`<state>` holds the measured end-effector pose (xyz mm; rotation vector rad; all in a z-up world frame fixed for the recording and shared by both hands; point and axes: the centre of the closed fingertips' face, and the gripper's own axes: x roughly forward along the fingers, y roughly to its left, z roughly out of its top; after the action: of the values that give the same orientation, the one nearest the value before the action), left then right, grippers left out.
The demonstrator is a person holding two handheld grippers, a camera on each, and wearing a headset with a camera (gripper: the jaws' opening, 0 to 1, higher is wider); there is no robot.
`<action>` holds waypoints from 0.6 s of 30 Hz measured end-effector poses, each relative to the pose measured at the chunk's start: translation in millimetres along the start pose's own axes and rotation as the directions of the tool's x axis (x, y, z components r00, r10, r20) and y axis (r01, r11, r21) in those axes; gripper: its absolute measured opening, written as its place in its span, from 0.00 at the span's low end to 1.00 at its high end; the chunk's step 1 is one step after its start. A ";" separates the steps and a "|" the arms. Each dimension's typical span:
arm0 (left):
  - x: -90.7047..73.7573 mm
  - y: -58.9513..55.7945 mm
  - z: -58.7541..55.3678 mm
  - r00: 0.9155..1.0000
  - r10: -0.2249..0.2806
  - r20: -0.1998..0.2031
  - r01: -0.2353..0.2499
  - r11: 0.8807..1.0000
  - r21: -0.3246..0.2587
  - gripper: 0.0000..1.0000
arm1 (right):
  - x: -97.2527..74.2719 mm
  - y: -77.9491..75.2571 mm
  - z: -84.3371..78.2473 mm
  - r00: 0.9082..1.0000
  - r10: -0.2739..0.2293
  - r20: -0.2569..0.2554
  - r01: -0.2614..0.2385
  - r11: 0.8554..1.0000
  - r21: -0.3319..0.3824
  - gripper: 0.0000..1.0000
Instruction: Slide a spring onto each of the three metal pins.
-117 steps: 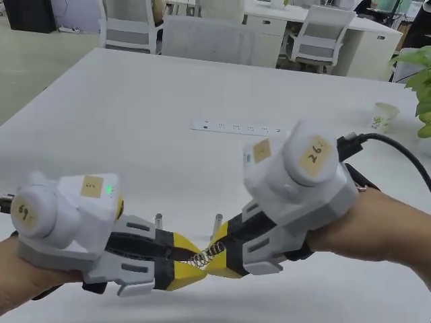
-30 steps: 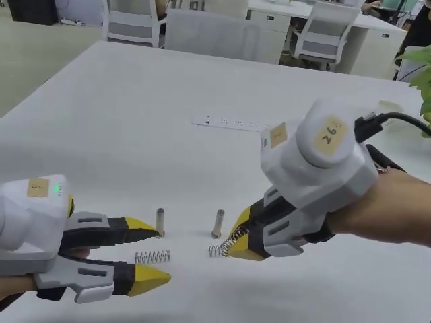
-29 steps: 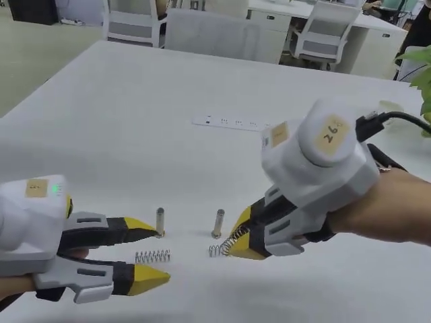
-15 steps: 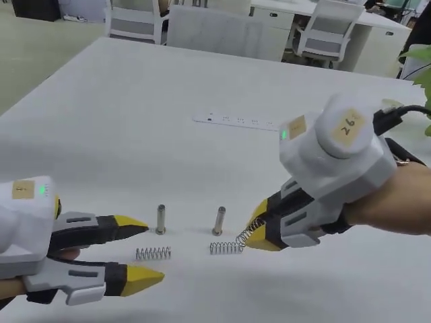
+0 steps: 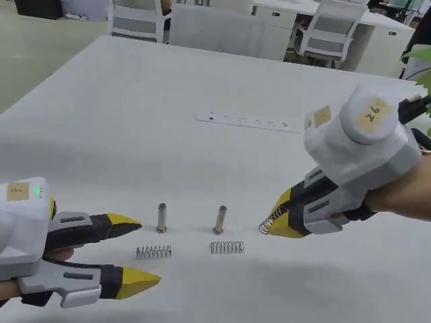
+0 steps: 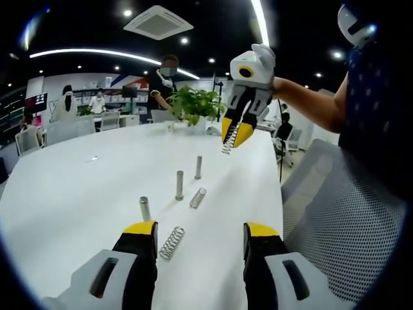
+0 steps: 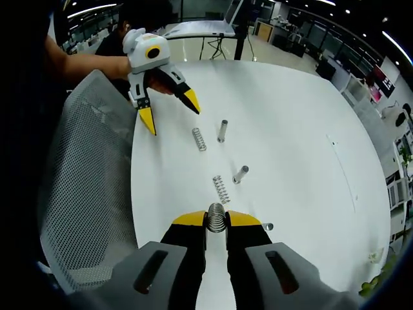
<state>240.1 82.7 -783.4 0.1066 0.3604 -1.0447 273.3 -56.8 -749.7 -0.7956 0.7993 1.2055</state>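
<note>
The right gripper point(image 5: 277, 215) is clenched on a spring point(image 5: 270, 221). It nips one end between its yellow tips, so the rest of the coil hangs out and down, lifted clear of the white table point(image 5: 135, 114). This gripper hovers on the person's right of the middle pin point(image 5: 220, 219), near it but not touching. In the right gripper view the third pin point(image 7: 266, 226) stands just beside that gripper's jaw, farther out from the middle pin on the same side.

The middle pin stands upright on the table. A second spring point(image 5: 227, 247) lies flat just on the person's side of it, close to its foot but apart from it. To the person's left of the middle pin stands the left pin point(image 5: 161, 218), also upright. A third spring point(image 5: 153, 252) lies flat just on the person's side of that one. All three pins are bare.

Farther left of the middle pin, past the left pin, the left gripper point(image 5: 147, 249) sits low over the table. It is released, with its jaws spread wide and gripping nothing, and the third spring lies just ahead of its tips.

Well beyond the middle pin, across the table, lies a white power strip point(image 5: 249, 122). Office chairs point(image 5: 320, 30) stand past the table's far edge.
</note>
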 end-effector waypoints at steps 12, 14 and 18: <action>0.0 1.1 -1.9 1.000 0.005 -0.005 -0.005 1.000 -0.001 0.51 | -8.5 -23.0 -19.2 0.998 -0.035 -0.060 0.037 0.999 0.021 0.08; 0.4 1.2 -1.9 1.000 0.005 -0.006 -0.005 1.000 0.000 0.51 | -8.6 -26.9 -21.3 0.997 -0.039 -0.068 0.041 0.999 0.022 0.08; 1.3 1.0 -1.6 1.000 0.005 -0.006 -0.005 1.000 -0.001 0.51 | -8.2 -36.6 -23.8 0.996 -0.054 -0.073 0.057 0.998 0.030 0.08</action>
<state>241.1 82.6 -785.3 0.1097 0.3664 -1.0391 305.3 -87.5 -750.8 -0.8339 0.8487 1.1171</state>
